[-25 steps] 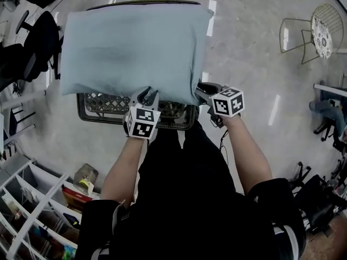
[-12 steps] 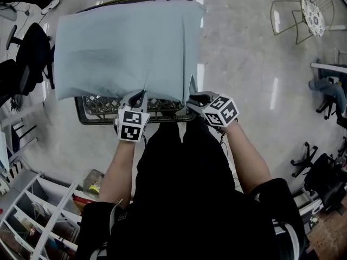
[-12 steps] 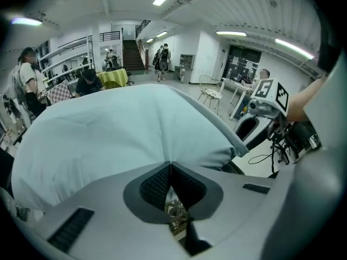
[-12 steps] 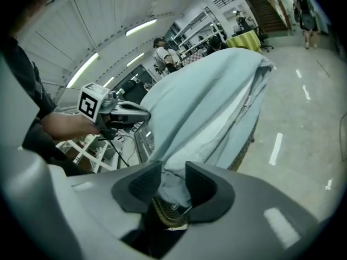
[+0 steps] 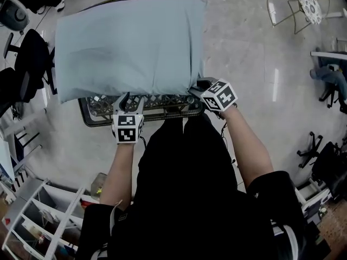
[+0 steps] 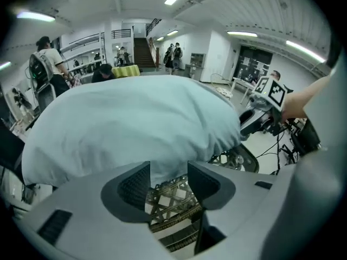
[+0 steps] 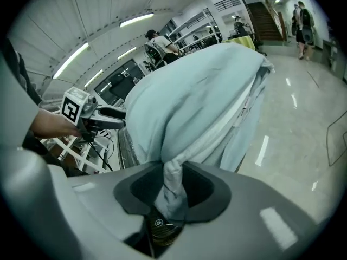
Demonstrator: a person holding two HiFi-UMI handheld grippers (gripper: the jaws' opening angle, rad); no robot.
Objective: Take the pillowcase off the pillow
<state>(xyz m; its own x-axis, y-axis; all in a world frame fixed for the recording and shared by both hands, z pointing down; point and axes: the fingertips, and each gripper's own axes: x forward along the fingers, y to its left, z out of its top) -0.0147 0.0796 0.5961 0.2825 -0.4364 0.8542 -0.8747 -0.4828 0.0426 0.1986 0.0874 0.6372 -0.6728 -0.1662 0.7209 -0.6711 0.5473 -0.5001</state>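
Note:
A pillow in a light blue pillowcase (image 5: 127,45) lies on top of a black lattice basket (image 5: 157,111). My left gripper (image 5: 130,99) is just short of the pillow's near edge, over the basket rim. Its jaws have just been opening and stand open; in the left gripper view (image 6: 169,173) only basket lattice shows between them, with the pillowcase (image 6: 130,123) past the tips. My right gripper (image 5: 194,90) is at the near right corner. Its jaws have just eased apart a little, but they still pinch a bunched twist of pillowcase (image 7: 172,191), so it is shut on the cloth.
Dark office chairs (image 5: 30,53) stand at the left and a wire chair (image 5: 303,4) at the far right. A white shelf unit (image 5: 32,221) is at the near left. Another chair (image 5: 314,150) stands on the pale glossy floor at the right.
The left gripper let go of the pillowcase's near edge, opened and drew back a little toward me. The right gripper shifted left, still holding the corner.

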